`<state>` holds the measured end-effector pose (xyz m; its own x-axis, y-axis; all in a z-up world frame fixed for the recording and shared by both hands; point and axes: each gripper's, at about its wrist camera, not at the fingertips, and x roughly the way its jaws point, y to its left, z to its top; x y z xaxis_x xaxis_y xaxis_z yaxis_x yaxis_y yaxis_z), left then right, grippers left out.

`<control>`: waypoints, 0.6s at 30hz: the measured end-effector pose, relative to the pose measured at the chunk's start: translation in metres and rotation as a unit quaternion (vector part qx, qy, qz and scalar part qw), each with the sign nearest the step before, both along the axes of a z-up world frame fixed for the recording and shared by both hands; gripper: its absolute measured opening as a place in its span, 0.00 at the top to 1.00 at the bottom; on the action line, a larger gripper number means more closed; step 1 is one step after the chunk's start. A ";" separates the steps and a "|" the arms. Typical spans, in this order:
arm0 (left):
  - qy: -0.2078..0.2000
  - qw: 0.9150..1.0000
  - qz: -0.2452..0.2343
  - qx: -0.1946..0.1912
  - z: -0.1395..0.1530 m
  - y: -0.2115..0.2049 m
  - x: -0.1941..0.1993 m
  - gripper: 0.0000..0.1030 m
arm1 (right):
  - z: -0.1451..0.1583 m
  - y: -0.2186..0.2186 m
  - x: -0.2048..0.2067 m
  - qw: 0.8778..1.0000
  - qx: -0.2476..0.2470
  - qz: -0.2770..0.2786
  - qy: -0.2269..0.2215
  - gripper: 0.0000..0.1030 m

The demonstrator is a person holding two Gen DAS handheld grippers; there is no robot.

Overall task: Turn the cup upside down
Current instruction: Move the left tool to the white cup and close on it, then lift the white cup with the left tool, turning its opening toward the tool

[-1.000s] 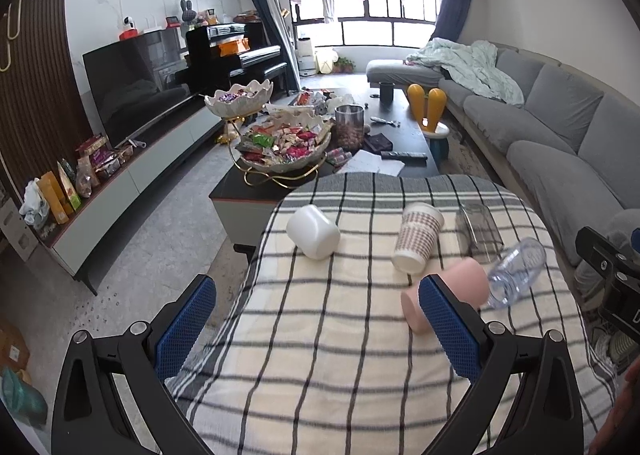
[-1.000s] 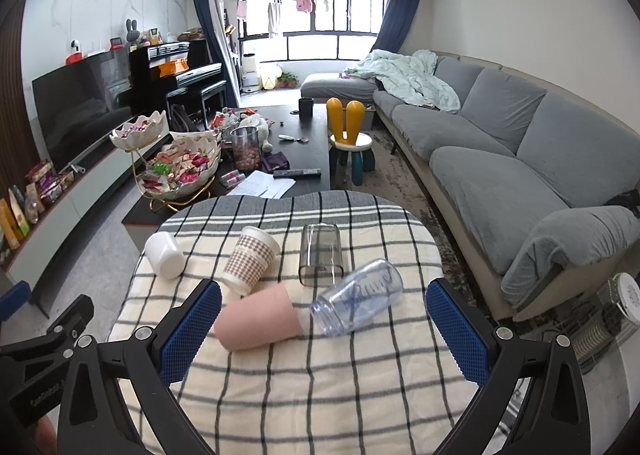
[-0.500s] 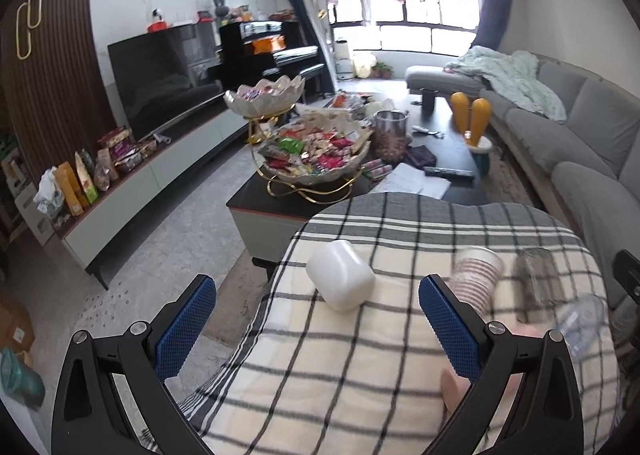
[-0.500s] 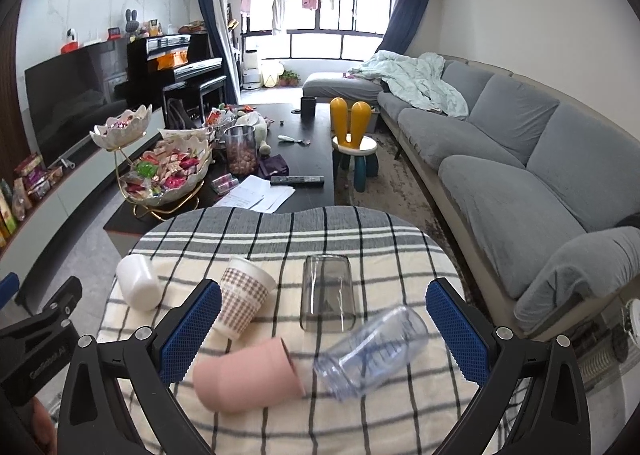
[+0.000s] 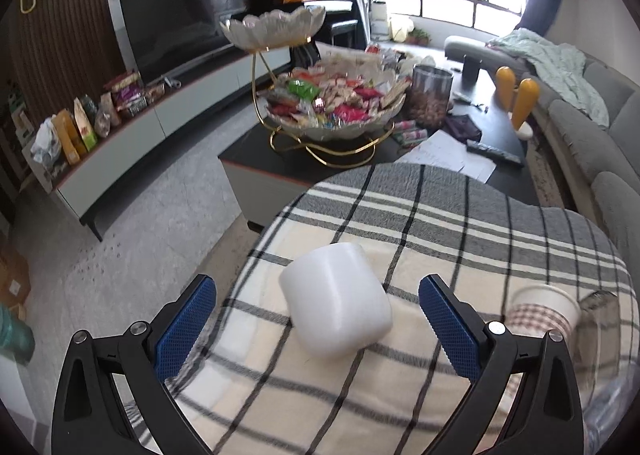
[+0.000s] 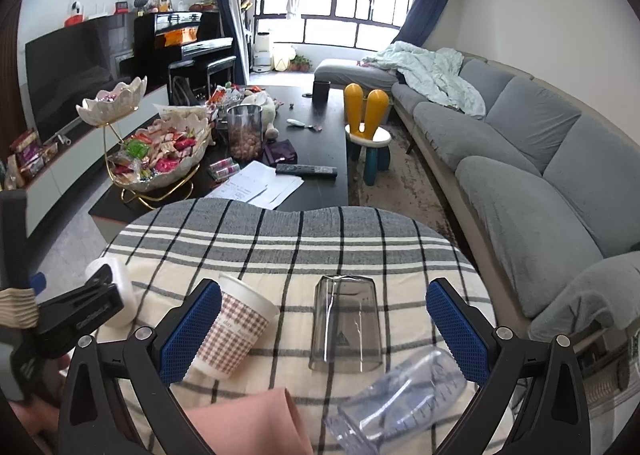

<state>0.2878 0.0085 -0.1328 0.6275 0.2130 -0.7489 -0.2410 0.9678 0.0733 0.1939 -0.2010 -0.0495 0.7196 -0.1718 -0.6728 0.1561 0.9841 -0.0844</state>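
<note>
A white cup (image 5: 336,299) lies on its side on the checked tablecloth (image 5: 460,231), near the table's left edge. My left gripper (image 5: 318,329) is open, its blue pads either side of the cup and apart from it. The cup also shows in the right wrist view (image 6: 116,287), partly hidden by the left gripper's body. My right gripper (image 6: 324,335) is open and empty over the table. A checked paper cup (image 6: 234,329), a pink cup (image 6: 248,423) and a clear bottle-like cup (image 6: 396,403) lie on their sides. A smoky glass (image 6: 346,325) stands upside down.
The checked paper cup (image 5: 540,309) lies just right of my left gripper. Beyond the table stands a black coffee table (image 6: 316,175) with a snack bowl stand (image 5: 332,103), a jar and papers. A grey sofa (image 6: 520,159) runs along the right.
My left gripper has moved forward and left, so the white cup now lies between its open pads. My right gripper has moved forward over the cups.
</note>
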 end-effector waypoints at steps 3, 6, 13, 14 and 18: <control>0.010 1.000 0.003 0.000 -0.011 -0.003 0.011 0.00 | -0.007 -0.002 0.009 1.000 0.005 0.000 0.006 0.00; 0.021 1.000 0.006 -0.001 -0.020 -0.003 0.018 0.00 | -0.015 -0.003 0.017 1.000 0.012 0.001 0.013 0.00; 0.050 0.999 0.014 -0.015 -0.040 0.003 0.028 0.06 | -0.029 -0.003 0.026 0.999 0.020 0.001 0.026 0.00; 0.055 0.998 0.012 -0.020 -0.043 0.003 0.029 0.10 | -0.030 -0.004 0.027 0.999 0.021 0.001 0.027 0.00; 0.064 0.997 0.003 -0.032 -0.048 0.004 0.031 0.25 | -0.034 -0.004 0.029 0.999 0.023 -0.002 0.032 0.00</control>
